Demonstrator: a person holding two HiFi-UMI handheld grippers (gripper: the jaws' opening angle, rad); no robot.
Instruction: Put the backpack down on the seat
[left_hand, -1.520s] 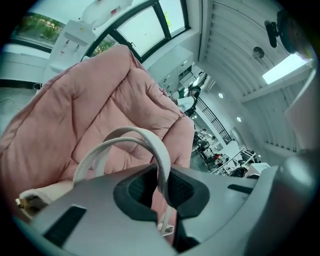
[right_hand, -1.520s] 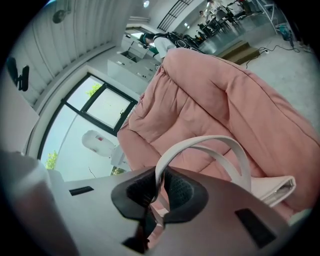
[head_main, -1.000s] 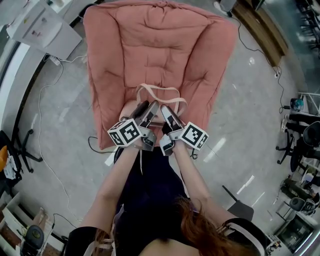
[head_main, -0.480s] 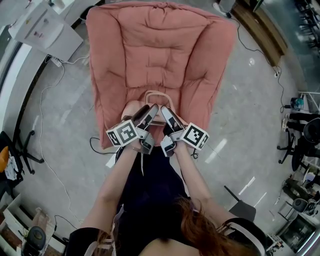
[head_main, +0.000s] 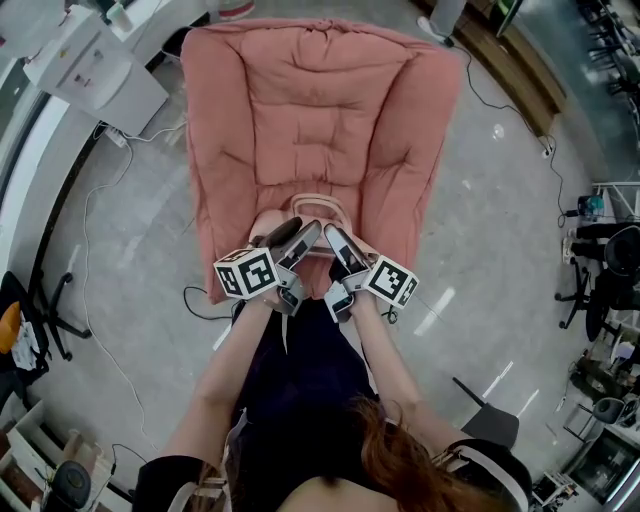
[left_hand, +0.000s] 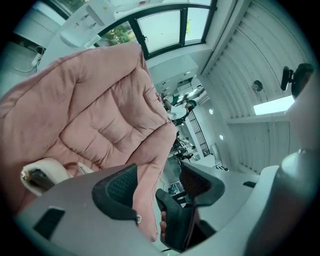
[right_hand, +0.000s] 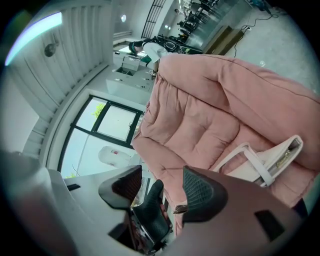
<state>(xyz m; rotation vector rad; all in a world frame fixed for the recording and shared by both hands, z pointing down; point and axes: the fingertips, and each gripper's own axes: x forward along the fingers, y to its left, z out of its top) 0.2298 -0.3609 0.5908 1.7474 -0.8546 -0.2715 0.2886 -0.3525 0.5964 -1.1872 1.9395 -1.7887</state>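
A cream backpack (head_main: 266, 222) with a pale strap loop (head_main: 318, 201) rests on the front of the pink padded seat (head_main: 330, 100). My left gripper (head_main: 296, 236) and right gripper (head_main: 338, 246) hover side by side just above it, both open with nothing between the jaws. In the left gripper view the backpack (left_hand: 44, 172) lies low at the left, beside the open left gripper (left_hand: 159, 182), with the pink cushion (left_hand: 100, 115) ahead. From the right gripper view, the backpack (right_hand: 267, 162) and its straps sit right of the open right gripper (right_hand: 161, 189).
A white cabinet (head_main: 95, 70) stands left of the chair, with cables (head_main: 95, 230) trailing over the grey floor. A wooden bench (head_main: 520, 50) is at the back right. Office chairs (head_main: 610, 270) crowd the right edge. The person's dark clothing fills the foreground.
Both grippers' jaws have spread wider. The strap loop has sunk lower onto the seat and looks smaller. The grippers shifted slightly toward the chair's front edge.
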